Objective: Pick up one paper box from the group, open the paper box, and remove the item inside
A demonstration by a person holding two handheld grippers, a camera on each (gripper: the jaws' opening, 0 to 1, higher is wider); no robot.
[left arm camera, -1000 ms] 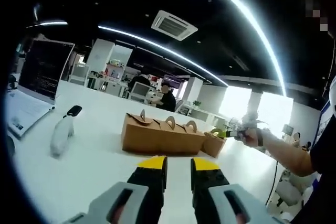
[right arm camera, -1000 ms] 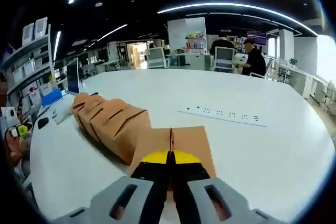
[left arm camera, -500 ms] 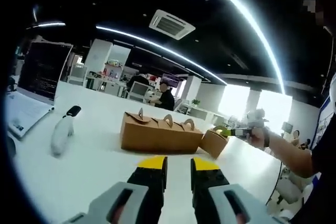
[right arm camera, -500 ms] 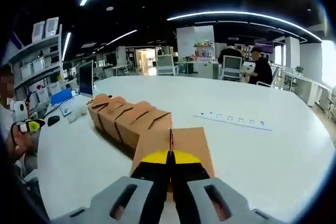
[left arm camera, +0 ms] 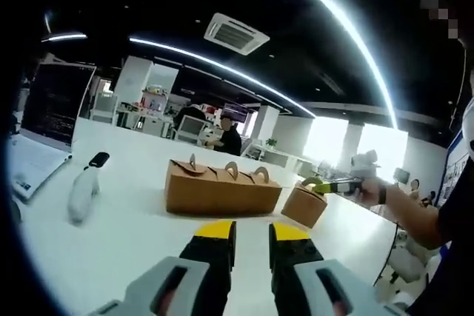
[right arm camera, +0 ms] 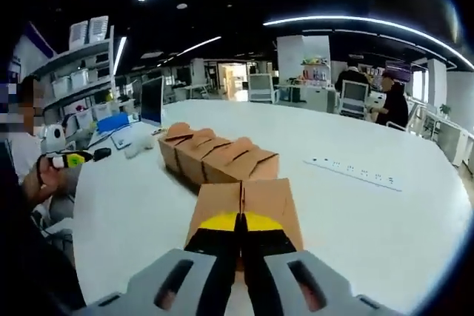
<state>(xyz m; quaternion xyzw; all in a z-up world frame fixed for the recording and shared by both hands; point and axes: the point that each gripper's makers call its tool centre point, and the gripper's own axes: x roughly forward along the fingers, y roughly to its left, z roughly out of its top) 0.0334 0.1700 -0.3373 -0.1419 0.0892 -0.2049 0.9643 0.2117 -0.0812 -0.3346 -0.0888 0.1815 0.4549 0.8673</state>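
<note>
In the left gripper view, going from left to right, you see an open laptop (left arm camera: 46,120) at the table's left edge, then a white device with a black tip (left arm camera: 83,189) lying on the white table (left arm camera: 118,249). Near the middle stands the row of brown paper boxes (left arm camera: 218,192), touching each other, handles up. Just right of the row, one single paper box (left arm camera: 304,204) hangs tilted above the table, held at its top by your right gripper (left arm camera: 335,186), which comes in from the right. Your left gripper (left arm camera: 252,232) is low in that view; its yellow-tipped jaws are released, with a gap between them and nothing inside.

In the right gripper view, your left hand (right arm camera: 53,175) with its tool is at the far left. The row of boxes (right arm camera: 215,157) is on the table behind the held box (right arm camera: 244,201). The right gripper (right arm camera: 240,221) has its jaws clenched on the top ridge of this box. A white power strip (right arm camera: 354,173) lies further right.
</note>
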